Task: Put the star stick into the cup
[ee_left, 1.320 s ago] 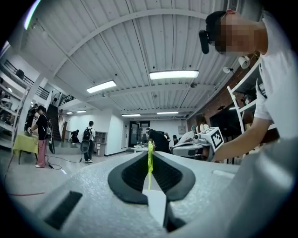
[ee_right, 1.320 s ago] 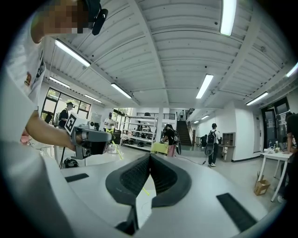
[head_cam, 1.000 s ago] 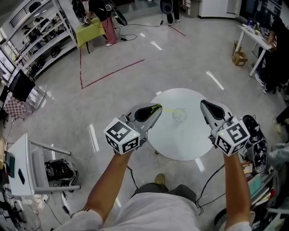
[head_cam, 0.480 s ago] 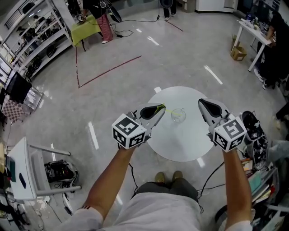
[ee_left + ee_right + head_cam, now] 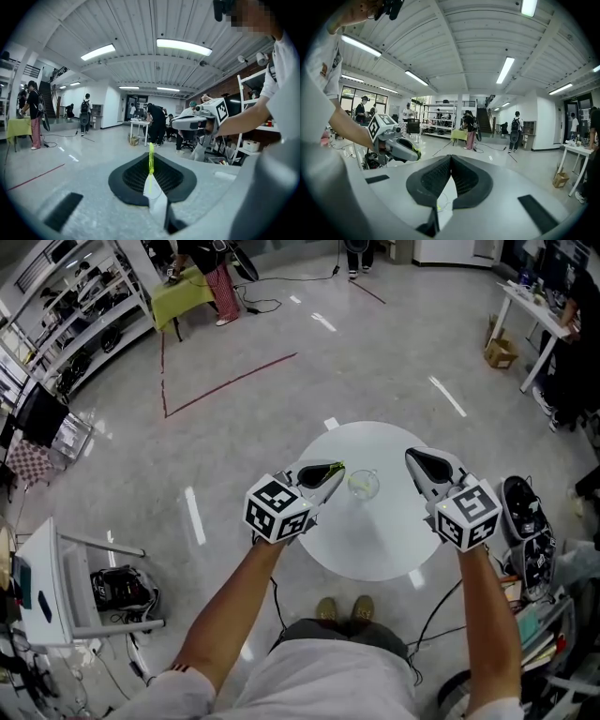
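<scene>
A clear glass cup (image 5: 363, 486) stands on the round white table (image 5: 375, 545). My left gripper (image 5: 330, 472) hovers just left of the cup, shut on the thin green star stick (image 5: 333, 466). In the left gripper view the stick (image 5: 151, 151) pokes up past the closed pads. My right gripper (image 5: 413, 458) hangs to the right of the cup above the table. Its pads meet at the tips (image 5: 451, 157) with nothing between them. The right gripper view also catches the left gripper (image 5: 403, 149) off to the left.
Shelving (image 5: 66, 324) lines the far left. A white cart (image 5: 56, 587) stands at the lower left. A black bag (image 5: 527, 521) and clutter lie right of the table. A desk (image 5: 530, 310) is at the upper right, and people stand far back.
My left gripper has carried the stick to the right, closer to the cup. The right gripper has drifted slightly left toward the cup. Both stay closed.
</scene>
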